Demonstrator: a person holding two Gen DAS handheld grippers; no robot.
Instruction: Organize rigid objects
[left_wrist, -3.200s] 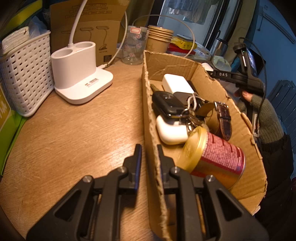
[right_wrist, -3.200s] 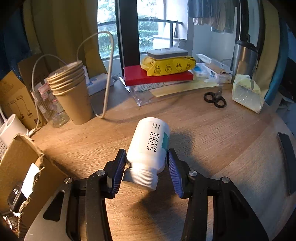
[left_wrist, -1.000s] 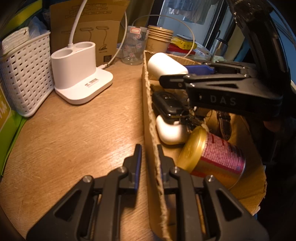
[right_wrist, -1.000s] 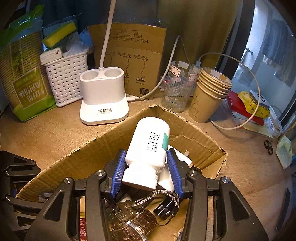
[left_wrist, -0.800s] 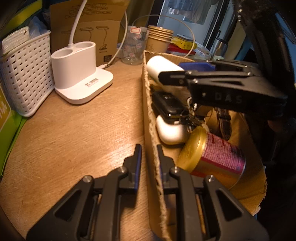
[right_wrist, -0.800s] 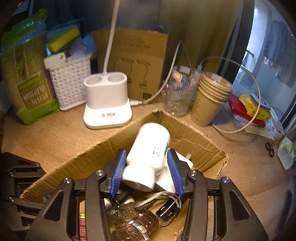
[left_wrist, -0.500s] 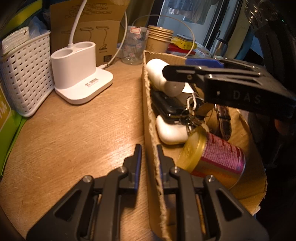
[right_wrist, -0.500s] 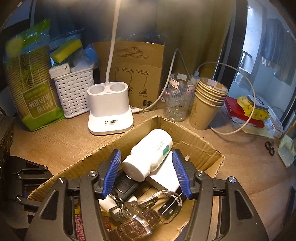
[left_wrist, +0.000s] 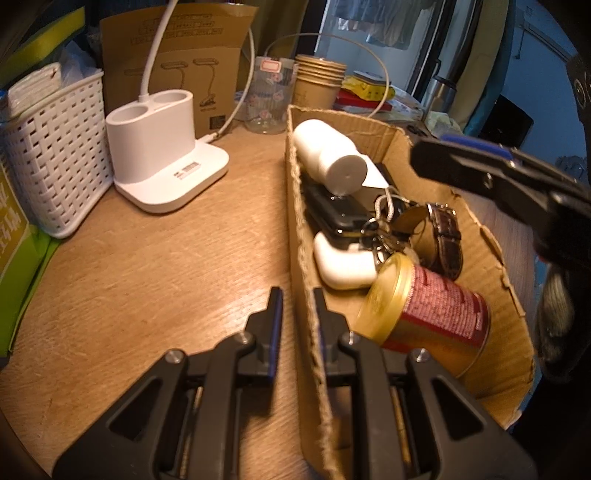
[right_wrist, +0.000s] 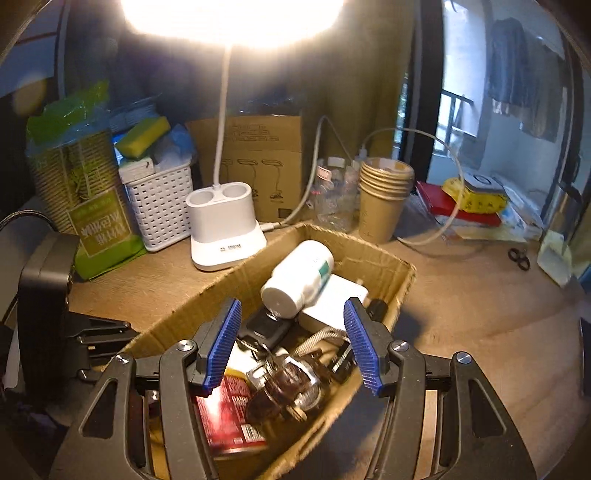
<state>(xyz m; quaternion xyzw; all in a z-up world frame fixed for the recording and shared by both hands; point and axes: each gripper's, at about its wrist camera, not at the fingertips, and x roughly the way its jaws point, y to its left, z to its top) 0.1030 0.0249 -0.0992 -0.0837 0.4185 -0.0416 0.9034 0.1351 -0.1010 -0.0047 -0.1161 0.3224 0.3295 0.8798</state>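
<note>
A white pill bottle (left_wrist: 328, 158) lies on its side in the far end of the cardboard box (left_wrist: 491, 258), resting on a white charger and a black device; it also shows in the right wrist view (right_wrist: 297, 282). The box also holds a white earbud case (left_wrist: 343, 258), keys, a brown-strapped watch (left_wrist: 443, 232) and a red-and-gold can (left_wrist: 424, 314). My left gripper (left_wrist: 297, 314) is shut on the box's near left wall. My right gripper (right_wrist: 291, 347) is open and empty, raised above the box (right_wrist: 391, 266); it shows at the right in the left wrist view (left_wrist: 498, 173).
A white lamp base (left_wrist: 162, 147) and a white basket (left_wrist: 51, 155) stand left of the box on the wooden table (left_wrist: 155, 258). Stacked paper cups (right_wrist: 384, 195), a clear jar (right_wrist: 332, 192), a cable, books and scissors (right_wrist: 519, 258) lie beyond. The lit lamp glares overhead.
My right gripper carried the white bottle over the box, opened and let it go; the bottle now lies in the box. The right gripper has since lifted up and back. The left gripper has not moved.
</note>
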